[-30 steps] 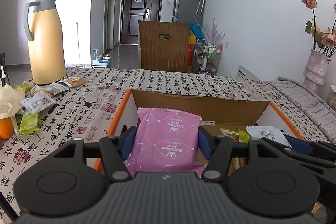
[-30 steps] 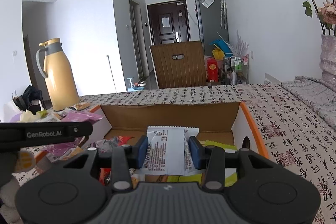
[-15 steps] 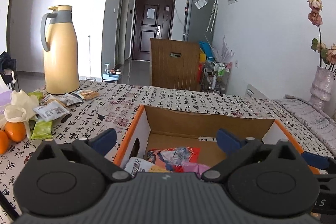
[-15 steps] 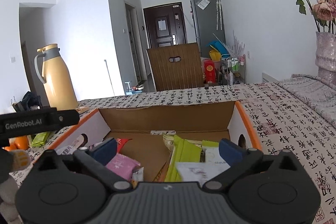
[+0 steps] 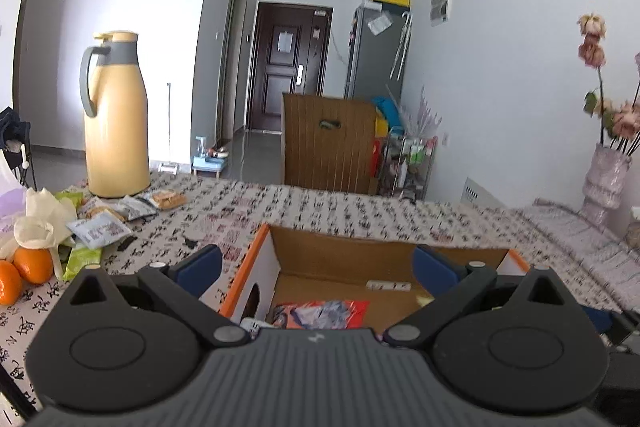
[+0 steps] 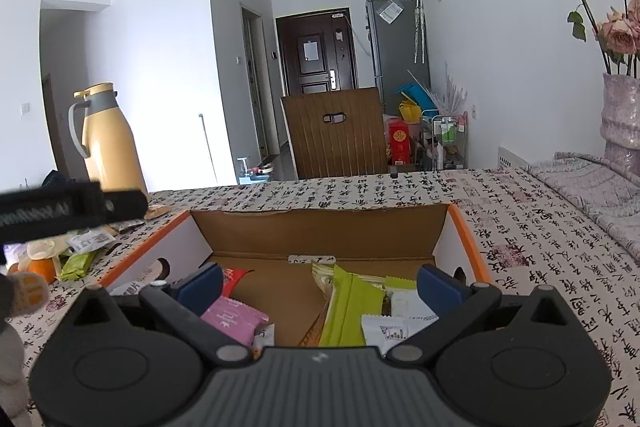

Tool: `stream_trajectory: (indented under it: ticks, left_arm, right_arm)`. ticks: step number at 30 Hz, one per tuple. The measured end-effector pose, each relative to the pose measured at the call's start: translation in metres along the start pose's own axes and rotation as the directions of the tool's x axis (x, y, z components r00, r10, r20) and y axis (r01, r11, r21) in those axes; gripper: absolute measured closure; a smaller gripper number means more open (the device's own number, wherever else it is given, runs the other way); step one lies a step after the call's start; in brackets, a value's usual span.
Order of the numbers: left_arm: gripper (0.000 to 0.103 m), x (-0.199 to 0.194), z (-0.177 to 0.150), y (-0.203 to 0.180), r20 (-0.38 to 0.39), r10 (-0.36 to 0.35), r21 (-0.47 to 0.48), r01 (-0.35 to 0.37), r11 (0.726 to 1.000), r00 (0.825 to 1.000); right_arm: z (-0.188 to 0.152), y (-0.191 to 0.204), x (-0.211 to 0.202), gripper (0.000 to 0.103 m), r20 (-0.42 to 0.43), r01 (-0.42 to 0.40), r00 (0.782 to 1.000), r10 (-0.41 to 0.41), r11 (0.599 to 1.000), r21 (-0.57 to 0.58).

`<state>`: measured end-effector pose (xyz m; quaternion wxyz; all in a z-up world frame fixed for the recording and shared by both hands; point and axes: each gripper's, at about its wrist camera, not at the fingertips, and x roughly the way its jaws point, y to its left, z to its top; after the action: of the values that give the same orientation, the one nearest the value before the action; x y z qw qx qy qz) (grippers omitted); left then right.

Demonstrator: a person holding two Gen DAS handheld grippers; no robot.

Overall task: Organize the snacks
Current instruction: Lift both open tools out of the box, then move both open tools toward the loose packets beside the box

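An orange-rimmed cardboard box [image 5: 276,263] [image 6: 320,231] stands on the patterned tablecloth in front of both grippers. My left gripper [image 5: 316,265] hangs open over its left end, nothing between the blue pads; a red packet [image 5: 320,313] lies below. My right gripper [image 6: 320,283] is open above the box's near side. Under it lie a pink packet [image 6: 234,319], green packets [image 6: 348,307] and a white packet [image 6: 394,333]. More loose snack packets [image 5: 108,223] lie on the cloth at the left.
A yellow thermos jug [image 5: 114,119] stands at the far left, with oranges [image 5: 32,265] and a crumpled cloth nearby. A vase of dried roses [image 6: 622,111] is at the right. The left gripper's body [image 6: 68,209] crosses the right view. A wooden chair back [image 5: 328,143] is beyond the table.
Both grippers opened wide: the left let go of the pink packet, the right of the white packet, and both packets now lie in the box. The left gripper rose a little.
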<state>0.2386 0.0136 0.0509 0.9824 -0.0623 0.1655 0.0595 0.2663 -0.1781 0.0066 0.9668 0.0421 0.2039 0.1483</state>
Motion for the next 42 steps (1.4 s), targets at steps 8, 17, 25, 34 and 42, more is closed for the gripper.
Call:
stream_trajectory:
  ticks: [8, 17, 25, 34, 42]
  left_arm:
    - [0.000, -0.026, 0.007, -0.003, 0.031, -0.003, 0.013, 0.002, 1.000, 1.000]
    - [0.000, -0.053, -0.002, -0.003, 0.015, -0.007, 0.031, 0.007, 1.000, 1.000]
    - [0.000, -0.077, -0.022, 0.007, 0.002, 0.013, 0.037, -0.013, 0.999, 1.000]
    - [0.000, -0.094, -0.051, 0.027, -0.046, 0.020, 0.025, -0.019, 1.000, 0.999]
    - [0.000, -0.101, -0.084, 0.036, -0.103, 0.028, 0.048, -0.023, 0.999, 0.994]
  right_arm:
    - [0.002, 0.000, -0.020, 0.000, 0.005, 0.016, 1.000, -0.016, 1.000, 0.000]
    - [-0.007, -0.002, -0.052, 0.000, 0.009, 0.034, 0.999, -0.034, 0.999, 0.000]
    - [-0.020, -0.009, -0.081, 0.000, 0.013, 0.042, 0.999, -0.042, 0.999, -0.004]
    - [-0.044, -0.022, -0.105, 0.000, -0.011, 0.053, 0.999, -0.053, 0.999, -0.003]
    - [-0.070, -0.029, -0.121, 0.000, -0.052, 0.065, 0.997, -0.065, 0.998, 0.002]
